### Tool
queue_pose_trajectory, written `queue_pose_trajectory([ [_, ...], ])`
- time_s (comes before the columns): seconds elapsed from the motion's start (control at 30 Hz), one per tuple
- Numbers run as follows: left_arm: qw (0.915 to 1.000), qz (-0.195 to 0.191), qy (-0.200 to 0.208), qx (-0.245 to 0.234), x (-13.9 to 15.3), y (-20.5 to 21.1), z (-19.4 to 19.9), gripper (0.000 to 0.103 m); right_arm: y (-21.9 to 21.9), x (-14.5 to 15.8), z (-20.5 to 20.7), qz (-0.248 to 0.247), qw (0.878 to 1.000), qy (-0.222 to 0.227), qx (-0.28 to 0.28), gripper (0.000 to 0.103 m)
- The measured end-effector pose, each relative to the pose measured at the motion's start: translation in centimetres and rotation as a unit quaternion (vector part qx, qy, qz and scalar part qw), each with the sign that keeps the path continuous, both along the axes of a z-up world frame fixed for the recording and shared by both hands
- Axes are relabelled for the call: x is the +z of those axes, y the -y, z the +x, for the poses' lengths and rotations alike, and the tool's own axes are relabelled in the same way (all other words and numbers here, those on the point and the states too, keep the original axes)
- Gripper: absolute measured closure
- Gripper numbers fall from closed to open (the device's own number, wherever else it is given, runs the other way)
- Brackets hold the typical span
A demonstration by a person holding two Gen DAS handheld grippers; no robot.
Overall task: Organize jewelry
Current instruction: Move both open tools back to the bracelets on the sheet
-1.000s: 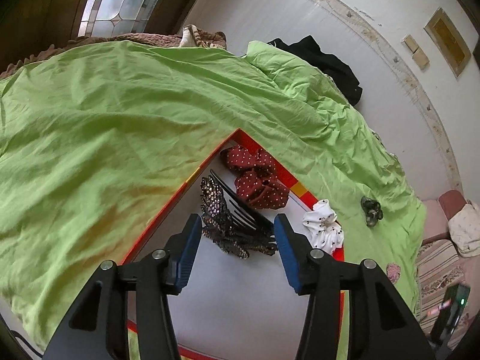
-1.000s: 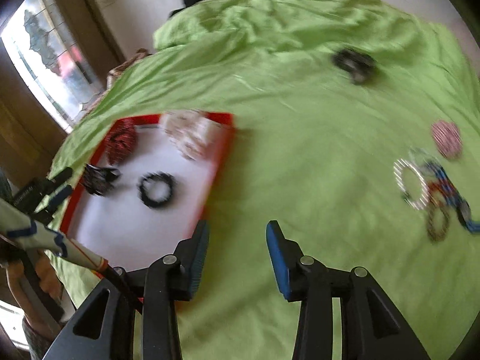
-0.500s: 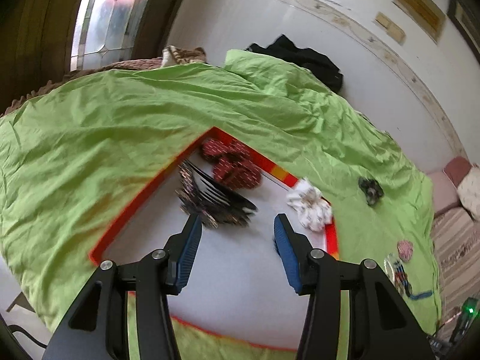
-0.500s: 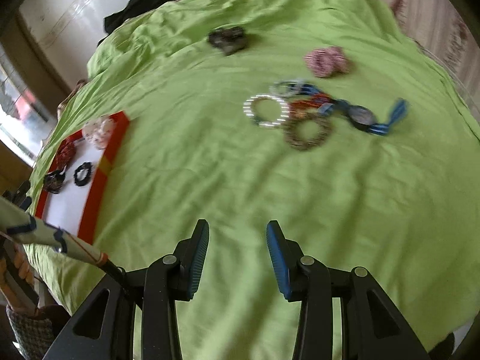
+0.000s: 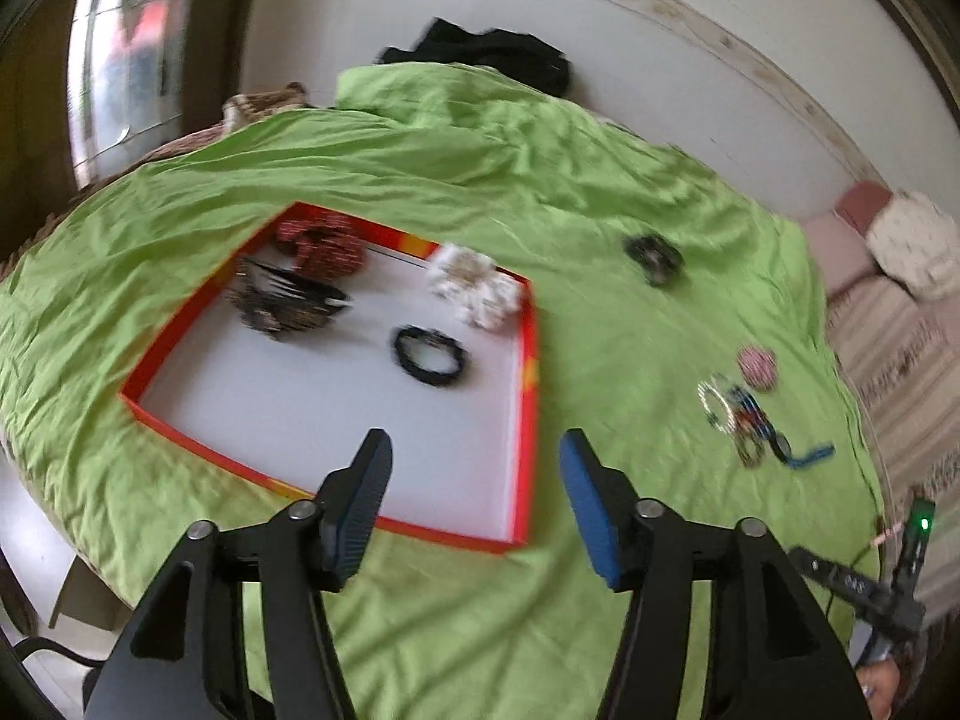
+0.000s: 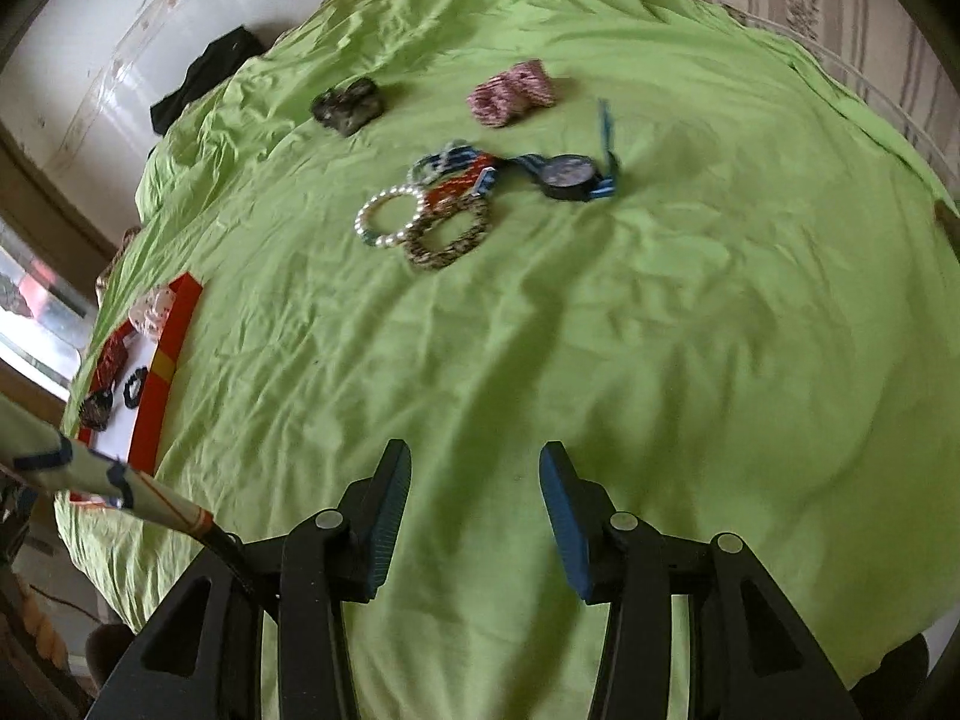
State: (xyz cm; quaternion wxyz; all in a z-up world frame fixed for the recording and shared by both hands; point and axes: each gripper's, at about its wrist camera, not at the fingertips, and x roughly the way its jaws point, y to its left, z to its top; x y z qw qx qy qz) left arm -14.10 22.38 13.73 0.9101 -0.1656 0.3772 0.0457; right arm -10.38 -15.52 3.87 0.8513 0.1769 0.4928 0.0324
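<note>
A red-rimmed white tray (image 5: 528, 360) lies on the green sheet and holds a red dotted scrunchie (image 5: 321, 243), a dark hair claw (image 5: 282, 303), a white scrunchie (image 5: 477, 291) and a black bracelet (image 5: 429, 354). My left gripper (image 5: 474, 498) is open and empty above the tray's near edge. My right gripper (image 6: 474, 510) is open and empty over bare sheet. Ahead of it lie a pearl bracelet (image 6: 387, 219), a brown beaded bracelet (image 6: 447, 234), a blue-strapped watch (image 6: 567, 177), a pink scrunchie (image 6: 510, 93) and a dark scrunchie (image 6: 348, 105).
The green sheet (image 6: 660, 330) covers a bed against a white wall (image 5: 600, 42). A black garment (image 5: 498, 57) lies at the far edge. A window (image 5: 120, 72) is at the left, striped cushions (image 5: 888, 324) at the right.
My left gripper has pulled back from the hair claw, so the whole tray shows. My right gripper has swung right, away from the tray and toward the loose bracelets and watch.
</note>
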Motion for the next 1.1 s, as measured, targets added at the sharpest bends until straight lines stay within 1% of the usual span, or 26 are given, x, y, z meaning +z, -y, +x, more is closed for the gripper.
queue_pose_trajectory([
  [0.07, 0.9998, 0.003, -0.008, -0.018, 0.0, 1.7, 0.3, 0.044, 1.0, -0.1, -0.2, 0.008, 1.000, 0.005, -0.008, 0.054],
  [0.23, 0.9987, 0.009, -0.027, -0.043, -0.2, 5.1, 1.1, 0.044, 3.5, -0.4, -1.0, 0.023, 0.999, 0.016, -0.022, 0.054],
  [0.4, 0.9962, 0.022, -0.051, -0.068, -1.1, 8.4, 2.5, 0.044, 5.3, -1.3, -1.0, 0.035, 0.999, 0.021, -0.030, 0.054],
  [0.53, 0.9929, 0.015, -0.076, -0.090, -2.1, 10.5, 4.4, 0.044, 5.9, -1.7, -0.1, 0.046, 0.998, 0.024, -0.028, 0.054],
  [0.67, 0.9905, 0.000, -0.088, -0.106, -2.5, 12.3, 7.3, 0.044, 6.1, -1.4, 1.6, 0.050, 0.998, 0.033, -0.018, 0.054],
  [0.87, 0.9865, -0.010, -0.107, -0.124, -3.6, 14.6, 12.8, 0.045, 4.9, -1.5, 5.6, 0.046, 0.998, 0.043, 0.010, 0.054],
  [0.9, 0.9856, -0.012, -0.110, -0.127, -3.9, 15.0, 13.8, 0.046, 4.5, -1.7, 6.4, 0.044, 0.998, 0.044, 0.013, 0.054],
  [0.97, 0.9838, -0.013, -0.118, -0.134, -4.6, 15.8, 15.7, 0.053, 3.9, -2.2, 7.7, 0.040, 0.998, 0.043, 0.020, 0.054],
  [1.1, 0.9783, -0.024, -0.136, -0.155, -6.4, 17.7, 19.7, 0.059, 3.1, -3.2, 10.1, 0.033, 0.998, 0.046, 0.029, 0.054],
])
